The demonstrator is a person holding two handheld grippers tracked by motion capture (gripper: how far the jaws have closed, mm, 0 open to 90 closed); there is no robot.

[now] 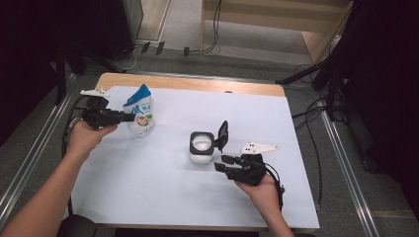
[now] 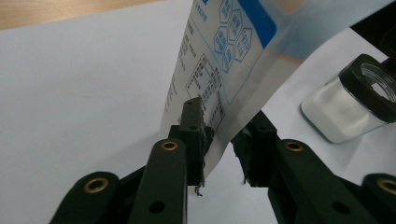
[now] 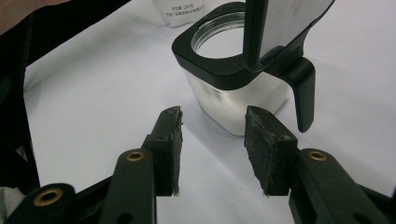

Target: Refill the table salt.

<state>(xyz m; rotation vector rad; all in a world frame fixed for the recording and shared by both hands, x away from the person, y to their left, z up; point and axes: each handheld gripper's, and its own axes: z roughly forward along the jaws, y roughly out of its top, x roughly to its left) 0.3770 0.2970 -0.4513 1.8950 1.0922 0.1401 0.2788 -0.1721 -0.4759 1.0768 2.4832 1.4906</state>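
A white and blue stand-up pouch (image 1: 141, 111) stands at the table's back left. My left gripper (image 1: 129, 117) reaches it from the left. In the left gripper view the pouch's edge (image 2: 224, 56) runs between the jaws; one pad (image 2: 194, 140) touches it, the other stands off with a gap, so the left gripper (image 2: 222, 126) is open. A clear jar (image 1: 201, 146) with white powder and a black collar sits mid-table, its flip lid (image 1: 223, 134) raised. My right gripper (image 1: 223, 162) rests just in front of the jar (image 3: 233, 79), open (image 3: 212, 123) and touching nothing.
A white sheet (image 1: 163, 197) covers the wooden table (image 1: 197, 81). The jar (image 2: 345, 105) lies to the right of the pouch in the left gripper view. Metal rails run along both sides, and cables lie on the floor beyond the far edge.
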